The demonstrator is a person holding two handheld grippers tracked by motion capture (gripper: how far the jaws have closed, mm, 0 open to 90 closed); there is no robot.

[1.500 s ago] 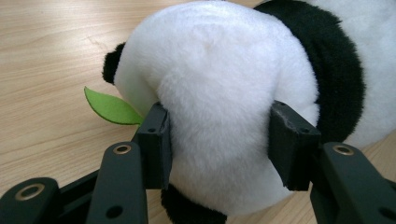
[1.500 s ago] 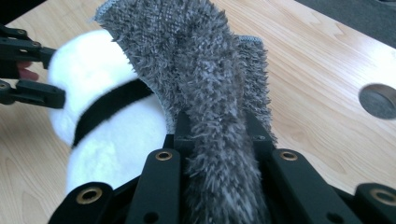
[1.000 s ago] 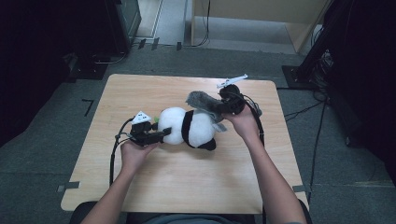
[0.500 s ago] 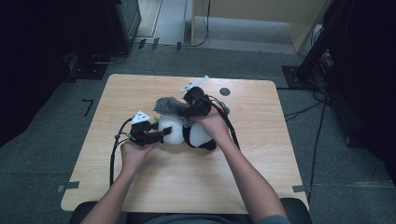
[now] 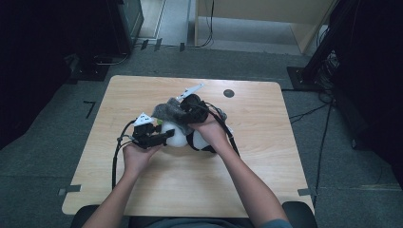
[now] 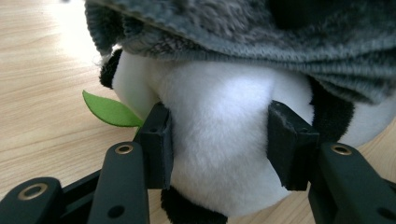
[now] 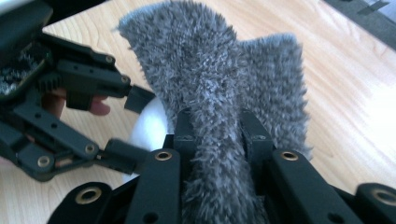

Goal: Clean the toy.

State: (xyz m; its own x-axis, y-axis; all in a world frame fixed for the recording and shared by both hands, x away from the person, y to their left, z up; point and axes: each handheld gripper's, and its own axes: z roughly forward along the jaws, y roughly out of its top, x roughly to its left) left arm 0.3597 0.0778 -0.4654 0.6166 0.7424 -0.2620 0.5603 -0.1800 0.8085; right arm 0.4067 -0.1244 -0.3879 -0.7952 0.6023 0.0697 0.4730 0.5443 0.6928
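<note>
left gripper (image 6: 219,144): jaws clamped on white body of plush panda (image 6: 219,116), frame centre | right gripper (image 7: 217,130): closed on grey fuzzy cloth (image 7: 219,70), draped over panda | panda on wooden table (image 5: 266,166), mid-frame in high view | green leaf (image 6: 109,110) at left

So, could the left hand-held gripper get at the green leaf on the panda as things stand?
Probably not right away: the left hand-held gripper is shut on the panda, and the leaf lies outside its jaw; it would have to let go first.
</note>
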